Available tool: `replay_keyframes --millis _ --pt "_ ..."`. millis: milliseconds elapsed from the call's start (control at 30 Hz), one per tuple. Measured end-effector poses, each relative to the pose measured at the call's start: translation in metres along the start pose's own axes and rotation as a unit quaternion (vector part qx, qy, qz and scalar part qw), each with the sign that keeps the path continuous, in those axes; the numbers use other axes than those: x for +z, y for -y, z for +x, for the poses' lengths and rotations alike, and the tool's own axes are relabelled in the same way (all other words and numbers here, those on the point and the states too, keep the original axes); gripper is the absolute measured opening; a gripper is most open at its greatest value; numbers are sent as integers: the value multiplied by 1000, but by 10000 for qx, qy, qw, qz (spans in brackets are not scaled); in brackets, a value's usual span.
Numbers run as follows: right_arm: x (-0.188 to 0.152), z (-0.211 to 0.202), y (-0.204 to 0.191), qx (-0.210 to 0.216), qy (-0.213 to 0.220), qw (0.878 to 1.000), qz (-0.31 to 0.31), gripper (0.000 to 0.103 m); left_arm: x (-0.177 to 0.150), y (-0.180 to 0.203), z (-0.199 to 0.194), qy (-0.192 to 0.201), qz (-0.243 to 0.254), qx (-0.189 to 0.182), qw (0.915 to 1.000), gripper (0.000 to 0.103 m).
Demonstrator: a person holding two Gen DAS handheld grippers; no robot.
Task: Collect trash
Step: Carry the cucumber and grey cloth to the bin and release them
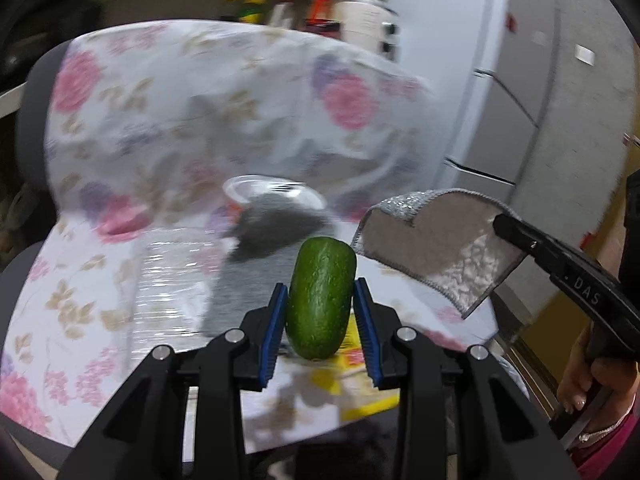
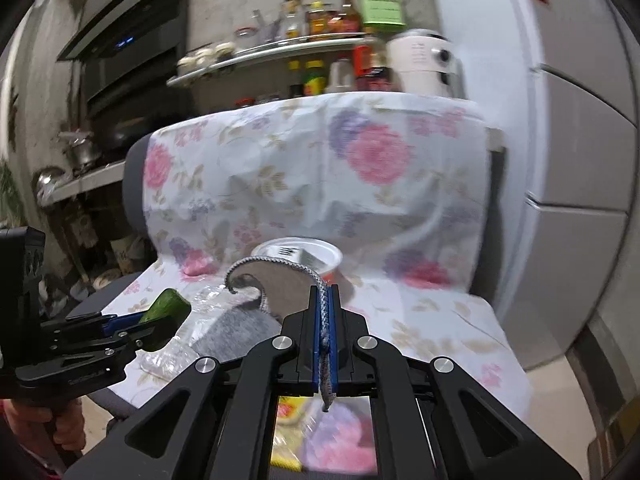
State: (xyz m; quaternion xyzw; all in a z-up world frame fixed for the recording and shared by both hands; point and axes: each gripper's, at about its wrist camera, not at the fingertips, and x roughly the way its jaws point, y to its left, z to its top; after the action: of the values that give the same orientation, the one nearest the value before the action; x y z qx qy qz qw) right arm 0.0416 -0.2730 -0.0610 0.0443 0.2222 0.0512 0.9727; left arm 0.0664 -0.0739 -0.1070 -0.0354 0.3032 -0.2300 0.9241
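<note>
Green avocado [image 1: 320,300] clamped upright in left tongs [image 1: 320,320]; right tongs [image 2: 325,320] pinched tight on grey cloth [image 2: 276,284].

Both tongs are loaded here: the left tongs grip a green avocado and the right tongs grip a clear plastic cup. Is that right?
Not quite. The right tongs are shut on a grey cleaning cloth, as the right wrist view shows; the clear plastic cup sits on the chair. The left tongs do grip the green avocado.

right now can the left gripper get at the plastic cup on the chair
Probably not yet. The left gripper is shut on an avocado, so its fingers are full. The cup lies on the chair beyond a grey cloth, otherwise unobstructed; it would have to drop the avocado first.
</note>
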Motion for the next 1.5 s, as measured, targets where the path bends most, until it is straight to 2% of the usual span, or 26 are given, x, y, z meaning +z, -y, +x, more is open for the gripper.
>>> replay_keyframes --millis 100,233,500,700,800,933,1100,1433,1500 --pt "-12 -24 27 -294 -5 9990 330 4 -5 31 6 -20 267 -283 9992 32" --pt "-34 -57 59 -955 -48 9940 540 4 -13 76 19 -135 646 -718 9952 32" --pt "-82 -116 117 -1990 -264 9730 1137 4 -43 168 55 -622 1368 -1574 9760 32" --pt "-110 -164 147 -2689 -134 9529 1395 4 -62 226 63 -654 1752 -2079 9601 32" --pt "-123 -176 161 -2984 -147 9432 1455 4 -73 254 69 -685 1905 -2341 9509 32" --pt "-144 -184 182 -3113 -203 9339 1748 4 -86 284 82 -813 2038 -2651 9389 32" --pt "-164 -181 205 -3160 -327 9264 2021 4 -98 307 98 -1002 2124 -2860 9290 32" --pt "-193 -155 247 -3035 -715 9166 2502 5 -108 336 134 -1394 2202 -2857 9222 33" --pt "-200 -149 258 -3027 -745 9139 2600 9 -109 340 140 -1478 2211 -2826 9216 34"
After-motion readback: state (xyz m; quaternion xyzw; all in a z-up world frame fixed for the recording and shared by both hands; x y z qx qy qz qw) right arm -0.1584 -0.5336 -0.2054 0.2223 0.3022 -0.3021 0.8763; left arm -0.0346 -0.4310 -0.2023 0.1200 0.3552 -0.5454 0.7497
